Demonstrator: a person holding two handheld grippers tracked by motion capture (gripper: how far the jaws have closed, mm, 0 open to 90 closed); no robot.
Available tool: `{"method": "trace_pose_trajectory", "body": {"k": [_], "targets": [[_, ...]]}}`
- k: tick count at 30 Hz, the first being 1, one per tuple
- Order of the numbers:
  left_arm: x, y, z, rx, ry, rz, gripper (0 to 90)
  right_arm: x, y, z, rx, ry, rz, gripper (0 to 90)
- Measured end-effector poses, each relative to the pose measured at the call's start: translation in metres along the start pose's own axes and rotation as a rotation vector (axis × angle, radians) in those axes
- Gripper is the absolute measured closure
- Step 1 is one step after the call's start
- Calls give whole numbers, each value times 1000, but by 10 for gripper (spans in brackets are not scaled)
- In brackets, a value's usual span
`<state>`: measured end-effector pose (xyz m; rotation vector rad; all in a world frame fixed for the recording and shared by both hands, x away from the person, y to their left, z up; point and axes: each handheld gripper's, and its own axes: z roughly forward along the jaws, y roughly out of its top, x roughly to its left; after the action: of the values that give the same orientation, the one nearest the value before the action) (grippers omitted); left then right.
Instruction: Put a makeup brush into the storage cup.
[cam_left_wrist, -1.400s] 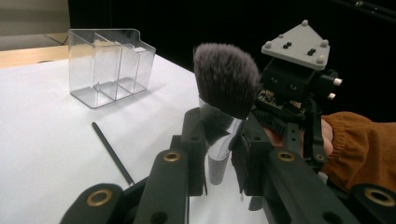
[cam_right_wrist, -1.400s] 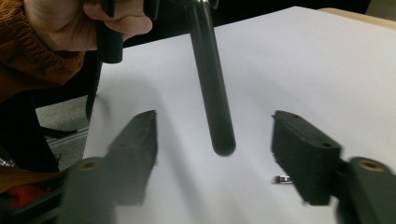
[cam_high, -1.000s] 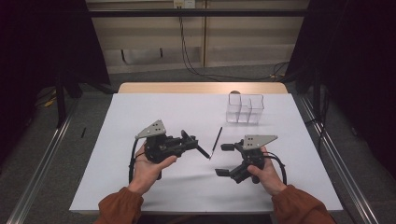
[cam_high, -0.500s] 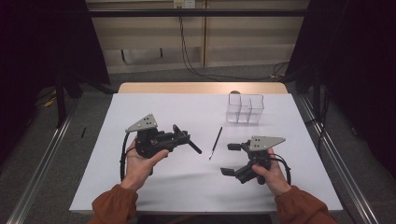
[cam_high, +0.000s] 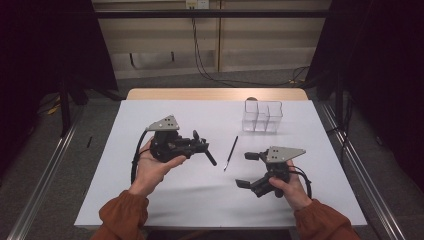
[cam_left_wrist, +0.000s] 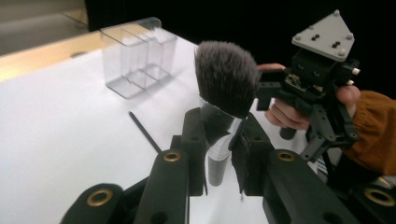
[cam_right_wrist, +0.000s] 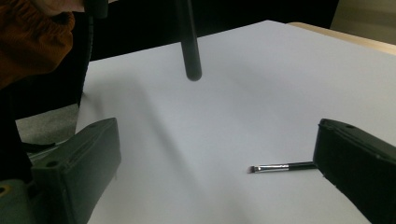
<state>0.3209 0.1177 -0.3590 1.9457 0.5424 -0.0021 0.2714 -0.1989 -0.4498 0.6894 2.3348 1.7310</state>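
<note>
Clearly, the left gripper (cam_left_wrist: 219, 140) has its jaws nearly closed on a fluffy makeup brush (cam_left_wrist: 227, 84); its pads press the ferrule, and the bristle head rises above them. Part of the handle is hidden behind the jaws, though in the high view its dark end (cam_high: 210, 159) pokes out above the white table (cam_high: 125, 200). The right gripper (cam_high: 247, 170) hovers low with jaws wide apart and nothing between them. A thin brush (cam_high: 230, 152) lies flat on the table between the two grippers; in the right gripper view its far end is cut off by one jaw. A clear compartmented holder (cam_high: 262, 116) stands near the table's far edge, its contents hard to make out.
</note>
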Motion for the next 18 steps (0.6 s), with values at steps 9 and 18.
{"method": "trace_pose_trajectory", "body": {"k": [9, 18], "targets": [[-1, 2, 16, 127, -3, 8, 763, 2, -1, 7, 24, -15, -39, 5], [-4, 3, 26, 226, 5, 15, 764, 4, -1, 11, 18, -29, -53, 6]]}}
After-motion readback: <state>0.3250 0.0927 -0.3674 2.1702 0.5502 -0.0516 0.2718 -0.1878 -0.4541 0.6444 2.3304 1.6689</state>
